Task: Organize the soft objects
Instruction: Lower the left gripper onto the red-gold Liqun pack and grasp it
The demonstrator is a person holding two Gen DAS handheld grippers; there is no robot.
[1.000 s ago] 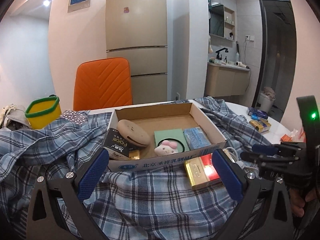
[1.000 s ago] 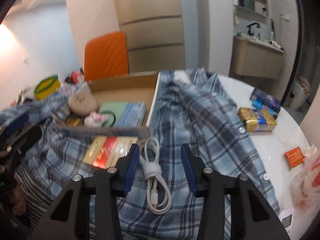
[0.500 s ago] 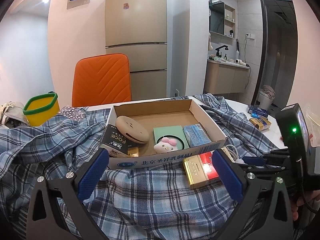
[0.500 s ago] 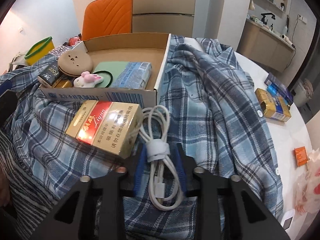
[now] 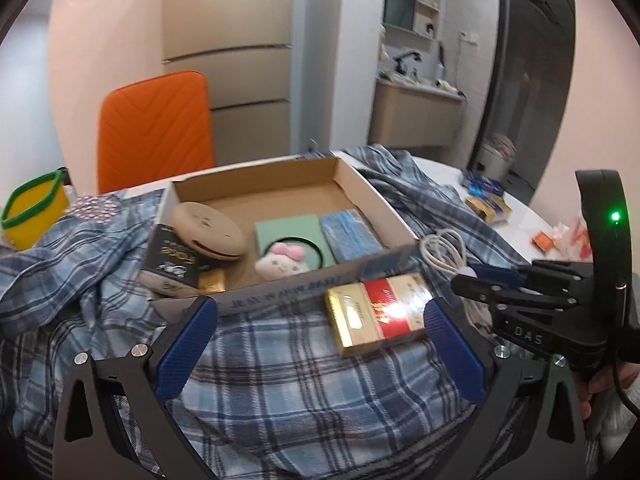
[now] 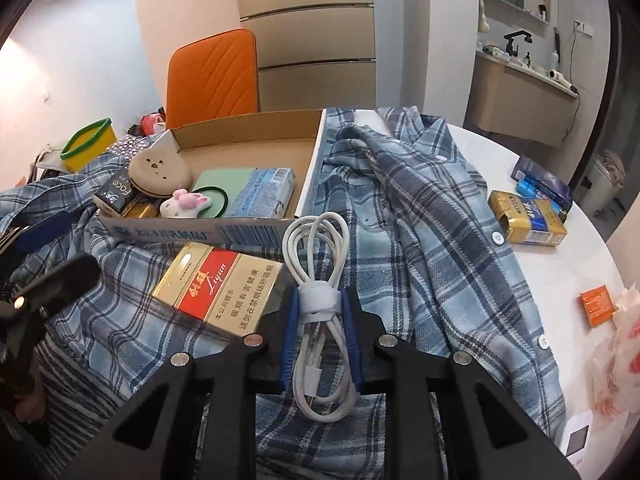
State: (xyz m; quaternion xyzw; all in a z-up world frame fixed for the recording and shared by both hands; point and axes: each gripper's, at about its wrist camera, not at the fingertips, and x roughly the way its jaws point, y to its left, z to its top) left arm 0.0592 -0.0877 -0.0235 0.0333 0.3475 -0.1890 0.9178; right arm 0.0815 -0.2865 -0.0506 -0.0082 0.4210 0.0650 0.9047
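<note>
Done: plush toy point(image 6: 182, 203) and tissue pack point(image 6: 260, 192) lie in cardboard box point(image 6: 248, 136).
Right tool point(image 6: 319, 312): has just closed on the white cable point(image 6: 316, 264).
Left tool point(image 5: 320, 332): open, empty.
Left: cable, plaid shirt point(image 6: 420, 216) at 3 o'clock.

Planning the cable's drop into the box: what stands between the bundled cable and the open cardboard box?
Only the cardboard box's near wall. The right gripper is shut on the white cable, just outside that wall; the red-and-gold pack lies alongside, not across the path.

Orange chair point(image 6: 212, 74) behind white worktop point(image 6: 560, 264), beige fridge point(image 6: 308, 28) against pale wall. Right: vanity cabinet point(image 6: 524, 104) with black faucet point(image 6: 518, 38), mirror shelves, dark doorway point(image 5: 528, 80). Ceiling spotlights on.
</note>
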